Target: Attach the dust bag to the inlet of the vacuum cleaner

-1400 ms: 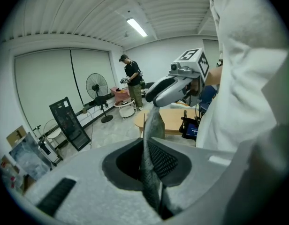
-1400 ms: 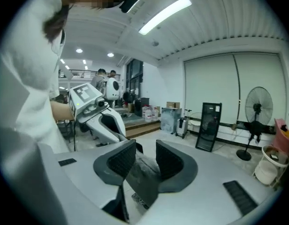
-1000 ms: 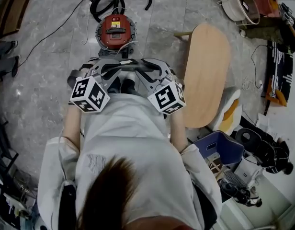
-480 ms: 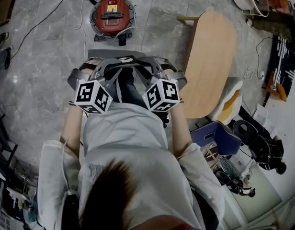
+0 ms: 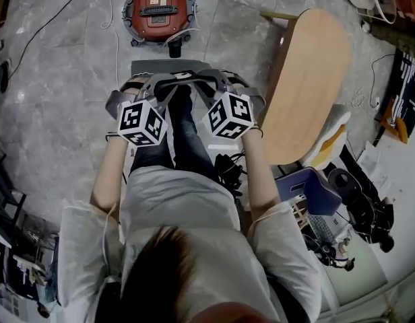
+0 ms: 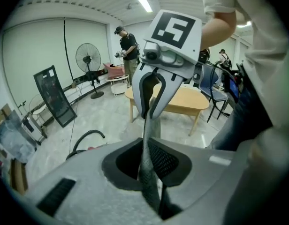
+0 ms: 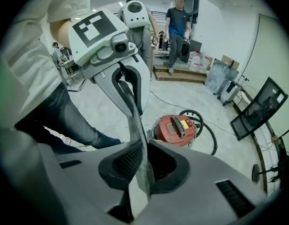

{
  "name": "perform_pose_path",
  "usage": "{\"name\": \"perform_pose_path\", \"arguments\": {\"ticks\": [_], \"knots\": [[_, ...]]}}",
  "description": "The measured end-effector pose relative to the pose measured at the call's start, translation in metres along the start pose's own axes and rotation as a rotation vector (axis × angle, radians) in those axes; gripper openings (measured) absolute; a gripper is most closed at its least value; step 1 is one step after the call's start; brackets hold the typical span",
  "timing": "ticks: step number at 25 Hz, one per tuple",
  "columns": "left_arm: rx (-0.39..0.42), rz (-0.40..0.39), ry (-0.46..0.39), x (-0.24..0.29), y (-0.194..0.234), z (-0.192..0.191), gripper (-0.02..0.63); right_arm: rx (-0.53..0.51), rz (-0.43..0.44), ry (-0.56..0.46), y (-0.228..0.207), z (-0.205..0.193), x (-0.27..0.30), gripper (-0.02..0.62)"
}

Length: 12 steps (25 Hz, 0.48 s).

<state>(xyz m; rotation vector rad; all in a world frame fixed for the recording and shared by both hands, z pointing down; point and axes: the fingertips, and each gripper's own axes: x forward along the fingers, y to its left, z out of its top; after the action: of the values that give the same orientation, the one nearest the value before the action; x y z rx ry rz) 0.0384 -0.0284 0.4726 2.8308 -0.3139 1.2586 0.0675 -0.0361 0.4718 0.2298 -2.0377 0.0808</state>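
The grey dust bag (image 5: 151, 67) hangs stretched between my two grippers, above the floor in front of the person's legs. In the left gripper view my left gripper (image 6: 149, 171) is shut on the bag's thin grey edge (image 6: 147, 139). That edge runs up to the right gripper's fingers (image 6: 145, 95). My right gripper (image 7: 141, 168) has just been closing and its pads now press on the same fabric (image 7: 136, 125). The red vacuum cleaner (image 5: 158, 9) stands on the floor beyond the bag and apart from it, and is also seen as the vacuum cleaner (image 7: 175, 130). Its inlet is not visible.
A wooden oval table (image 5: 308, 86) stands to the right, with a blue chair (image 5: 308, 188) and clutter behind it. The vacuum's black hose (image 7: 206, 125) and thin cables (image 5: 112, 25) lie on the grey floor. Other people stand far off in the room.
Both grippers have come down together with the bag between them. The vacuum cleaner now sits higher in the head view, and the person's legs show below the grippers.
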Motion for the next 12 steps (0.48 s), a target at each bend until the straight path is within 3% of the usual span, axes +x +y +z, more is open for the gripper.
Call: {"name": "perform_pose_path", "arguments": {"ticks": [5, 12], "knots": [[-0.119, -0.025, 0.037, 0.059, -0.003, -0.052, 0.041, 0.039, 0.076, 0.041, 0.001, -0.035, 0.067, 0.043], [-0.168, -0.066, 0.133, 0.132, -0.005, -0.123, 0.043, 0.093, 0.079, 0.086, 0.005, -0.079, 0.154, 0.043]]}}
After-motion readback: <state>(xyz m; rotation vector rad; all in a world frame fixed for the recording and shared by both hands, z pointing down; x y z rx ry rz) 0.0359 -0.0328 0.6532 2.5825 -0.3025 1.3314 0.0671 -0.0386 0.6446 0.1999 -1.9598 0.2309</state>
